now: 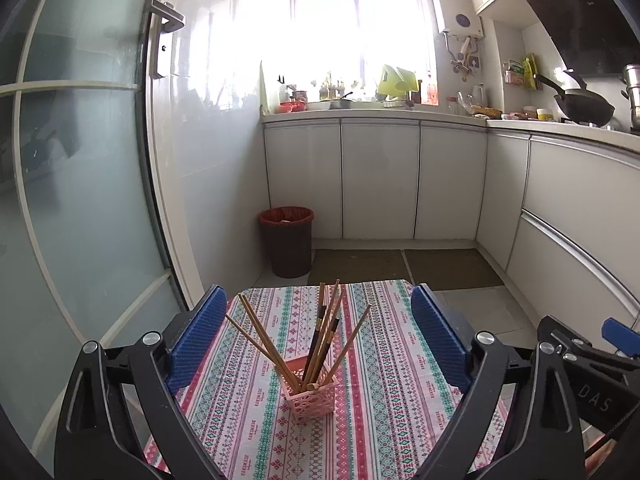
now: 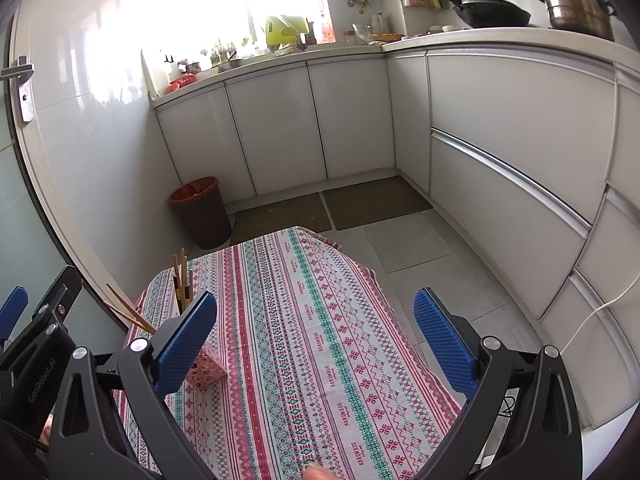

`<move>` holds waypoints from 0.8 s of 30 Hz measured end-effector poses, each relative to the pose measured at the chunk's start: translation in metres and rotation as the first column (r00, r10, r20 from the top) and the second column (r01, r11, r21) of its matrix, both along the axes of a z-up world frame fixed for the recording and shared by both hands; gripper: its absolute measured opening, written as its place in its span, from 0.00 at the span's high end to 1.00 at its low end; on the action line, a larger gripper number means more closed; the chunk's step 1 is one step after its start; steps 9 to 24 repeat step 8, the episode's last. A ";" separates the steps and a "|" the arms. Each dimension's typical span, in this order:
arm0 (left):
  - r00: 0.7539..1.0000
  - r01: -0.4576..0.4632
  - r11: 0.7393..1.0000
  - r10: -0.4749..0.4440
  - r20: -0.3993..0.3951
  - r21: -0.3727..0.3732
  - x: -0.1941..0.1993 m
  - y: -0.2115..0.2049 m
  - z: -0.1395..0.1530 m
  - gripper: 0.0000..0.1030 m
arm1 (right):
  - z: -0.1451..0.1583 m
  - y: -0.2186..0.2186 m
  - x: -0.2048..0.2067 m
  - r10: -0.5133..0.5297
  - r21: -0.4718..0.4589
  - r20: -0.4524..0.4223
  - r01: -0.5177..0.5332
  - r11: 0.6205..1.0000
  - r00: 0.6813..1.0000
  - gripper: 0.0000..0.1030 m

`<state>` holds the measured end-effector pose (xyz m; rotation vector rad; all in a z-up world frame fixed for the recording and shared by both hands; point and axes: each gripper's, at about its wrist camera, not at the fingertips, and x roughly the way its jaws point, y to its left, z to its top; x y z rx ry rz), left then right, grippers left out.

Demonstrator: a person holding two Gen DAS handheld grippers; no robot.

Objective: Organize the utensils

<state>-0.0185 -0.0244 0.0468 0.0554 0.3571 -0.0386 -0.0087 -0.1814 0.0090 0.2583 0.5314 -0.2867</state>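
A pink perforated basket stands on the patterned tablecloth and holds several wooden chopsticks that fan out upward. My left gripper is open and empty, with its blue pads on either side of the basket and above it. In the right wrist view the basket shows partly behind the left pad, with the chopsticks above it. My right gripper is open and empty over the cloth, to the right of the basket.
A brown waste bin stands on the floor beyond the table, by the white wall. White cabinets run along the back and right. A wok and a steel pot sit on the counter. A glass door is at the left.
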 end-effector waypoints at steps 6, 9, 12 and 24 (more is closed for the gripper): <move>1.000 -0.013 1.000 0.013 -0.016 -0.007 -0.001 0.001 0.003 0.07 | 0.001 -0.003 -0.003 -0.012 0.004 0.013 0.012 1.000 1.000 0.07; 1.000 -0.012 1.000 0.012 -0.015 -0.004 -0.001 0.000 0.003 0.07 | 0.001 -0.005 -0.003 -0.013 0.006 0.012 0.013 1.000 1.000 0.07; 1.000 -0.012 1.000 0.012 -0.015 -0.004 -0.001 0.000 0.003 0.07 | 0.001 -0.005 -0.003 -0.013 0.006 0.012 0.013 1.000 1.000 0.07; 1.000 -0.012 1.000 0.012 -0.015 -0.004 -0.001 0.000 0.003 0.07 | 0.001 -0.005 -0.003 -0.013 0.006 0.012 0.013 1.000 1.000 0.07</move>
